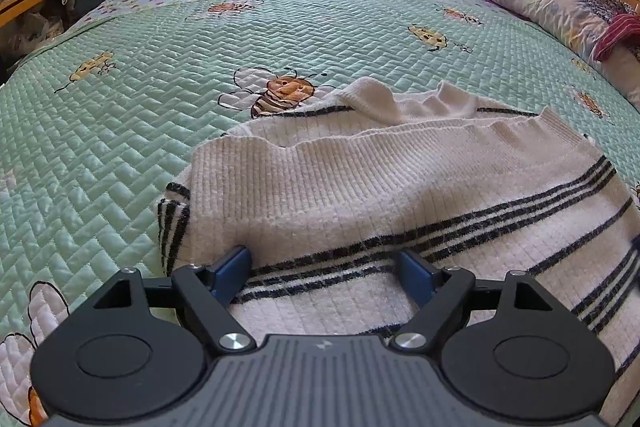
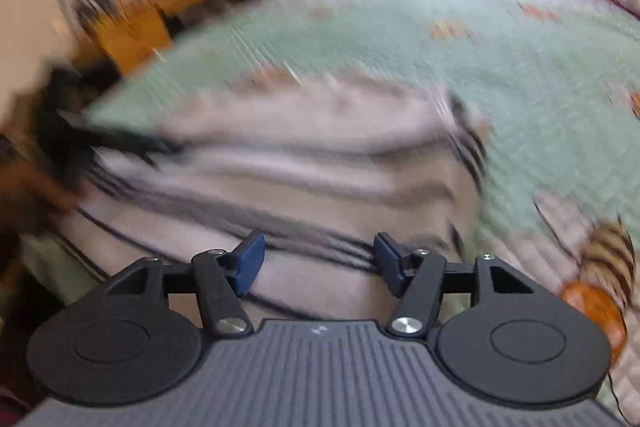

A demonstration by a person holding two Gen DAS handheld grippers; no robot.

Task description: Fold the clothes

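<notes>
the left gripper, black-armed with blue pads, stands wide open over the near part of a cream ribbed knit sweater with thin black stripes; nothing is pinched between its jaws, and the knit simply lies beneath them. the right gripper, of the same make, is also parted, somewhat less wide, with the striped knit passing under it and no cloth caught; that view is smeared with blur, so fine detail there cannot be told.

the sweater lies near the front edge of a mint-green quilted bedspread printed with bees and ladybirds. its ribbed hem is laid across the body, and a sleeve or collar part bunches at the far side, beside a printed bee.

judging by this, one fold looks done and both tools are free of the cloth. the rumpled far part needs smoothing and at least another fold remains before the bundle is compact.
</notes>
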